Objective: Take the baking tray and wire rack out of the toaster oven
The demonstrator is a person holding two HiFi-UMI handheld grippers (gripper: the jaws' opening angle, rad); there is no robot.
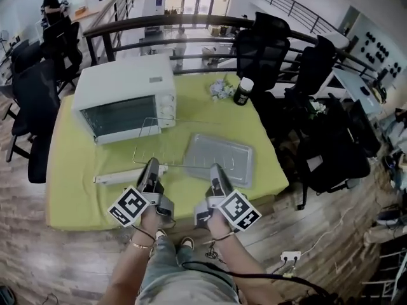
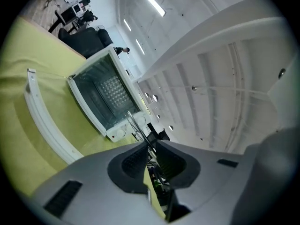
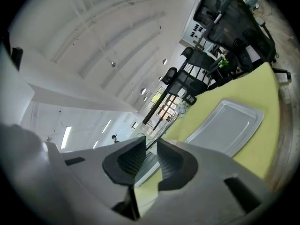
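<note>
Head view: a yellow-green table (image 1: pixel 70 196) carries a white toaster oven (image 1: pixel 124 97) at its far left and the baking tray (image 1: pixel 219 159), lying flat on the cloth well clear of the oven, at the near right. The wire rack (image 1: pixel 183 164) is outside the oven, in front of its mouth. Its near bar spans from the left gripper (image 1: pixel 151 165) to the right gripper (image 1: pixel 217 169), and its right part overlaps the tray in this view. A long white strip (image 1: pixel 127 175) lies on the cloth just left of the left gripper, and a dark bottle (image 1: pixel 243 91) stands at the far edge. The jaws are too small to read here. Left gripper view: the left gripper (image 2: pixel 149 146) has its jaws drawn narrow, pinching a thin wire of the rack (image 2: pixel 138 129). This view alone looks into the oven front (image 2: pixel 105 95). The white strip (image 2: pixel 42 121) runs alongside, and the tray is out of frame. Right gripper view: the right gripper (image 3: pixel 151 144) is likewise nearly closed on a rack wire (image 3: pixel 154 136). The tray (image 3: pixel 227 125) fills the right of this view on the cloth.
</note>
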